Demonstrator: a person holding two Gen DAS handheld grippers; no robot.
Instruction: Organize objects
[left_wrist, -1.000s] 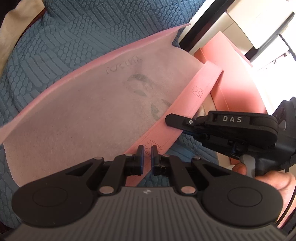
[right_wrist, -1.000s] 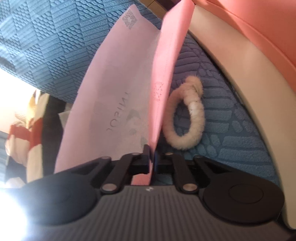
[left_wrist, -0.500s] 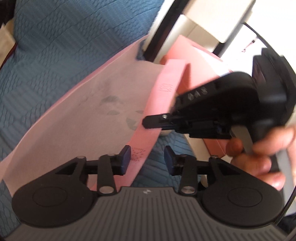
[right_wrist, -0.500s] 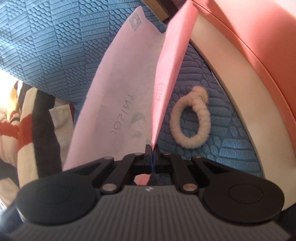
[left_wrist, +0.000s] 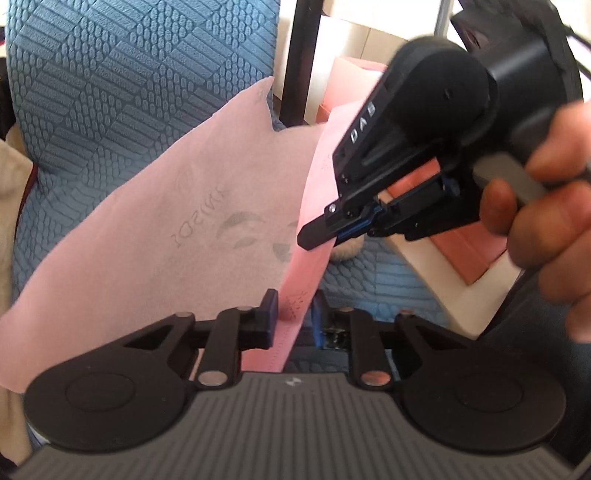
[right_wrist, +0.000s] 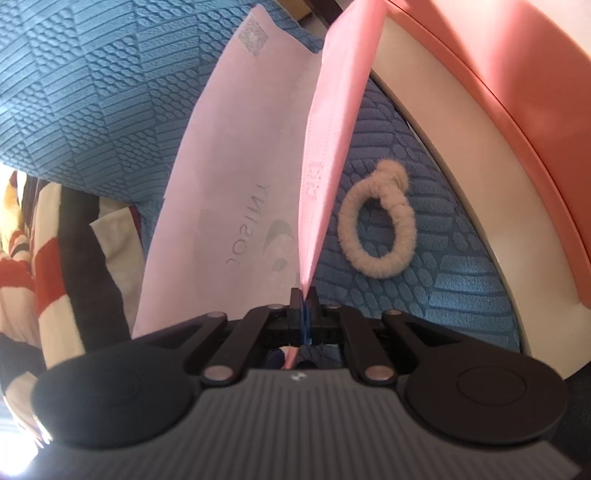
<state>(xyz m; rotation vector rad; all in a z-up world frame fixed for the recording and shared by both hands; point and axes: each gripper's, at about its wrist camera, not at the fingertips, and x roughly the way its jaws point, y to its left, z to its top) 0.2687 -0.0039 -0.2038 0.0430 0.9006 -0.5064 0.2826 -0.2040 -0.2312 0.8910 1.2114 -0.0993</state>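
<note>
A pink fabric bag (left_wrist: 192, 218) with grey print is held up over the blue textured cushion (left_wrist: 110, 92). Its darker pink handle strap (left_wrist: 314, 229) runs down between the fingers of my left gripper (left_wrist: 293, 317), which is open with the strap loose in the gap. My right gripper (left_wrist: 325, 230) is shut on the strap higher up. In the right wrist view the right gripper (right_wrist: 303, 306) pinches the strap's edge (right_wrist: 328, 147), with the bag (right_wrist: 236, 177) to its left. A cream fuzzy hair tie (right_wrist: 380, 221) lies on the cushion to the right.
A pink box (right_wrist: 498, 74) on a cream ledge (right_wrist: 461, 177) stands at the right. A striped red, black and cream cloth (right_wrist: 44, 258) lies at the left. A dark post (left_wrist: 299, 55) stands behind the cushion.
My left gripper opened and let go of the strap, then narrowed around it. The right gripper stayed shut on the strap and rose closer and higher in the left view.
</note>
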